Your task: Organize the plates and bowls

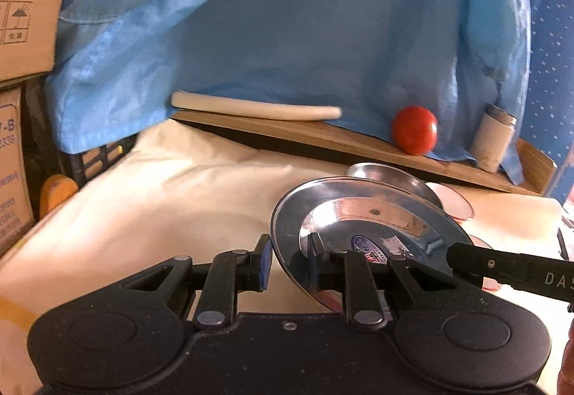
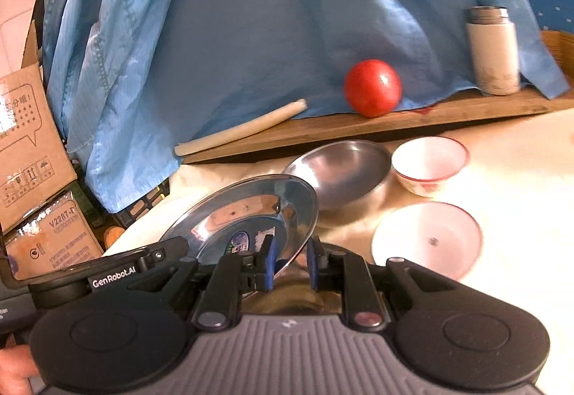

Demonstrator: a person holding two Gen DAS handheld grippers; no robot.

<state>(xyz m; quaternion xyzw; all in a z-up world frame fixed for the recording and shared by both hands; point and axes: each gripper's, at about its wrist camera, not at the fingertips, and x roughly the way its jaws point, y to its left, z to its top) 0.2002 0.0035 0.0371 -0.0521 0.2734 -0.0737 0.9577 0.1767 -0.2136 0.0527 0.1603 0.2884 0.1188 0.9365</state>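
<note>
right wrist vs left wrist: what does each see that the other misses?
Right wrist only: the steel bowl in full, the white bowl and the white plate unobstructed; in the left view the plate hides most of them.

Left wrist only: an orange object by the boxes.

Both: the steel plate, tilted, with the left gripper and right gripper straddling opposite rims; tomato, white flask, rolling pin, blue garment.

Steel plate (image 2: pixel 251 212) sits front-left of the steel bowl (image 2: pixel 344 172); cup (image 2: pixel 430 162) right of it, saucer (image 2: pixel 427 241) before both.
</note>
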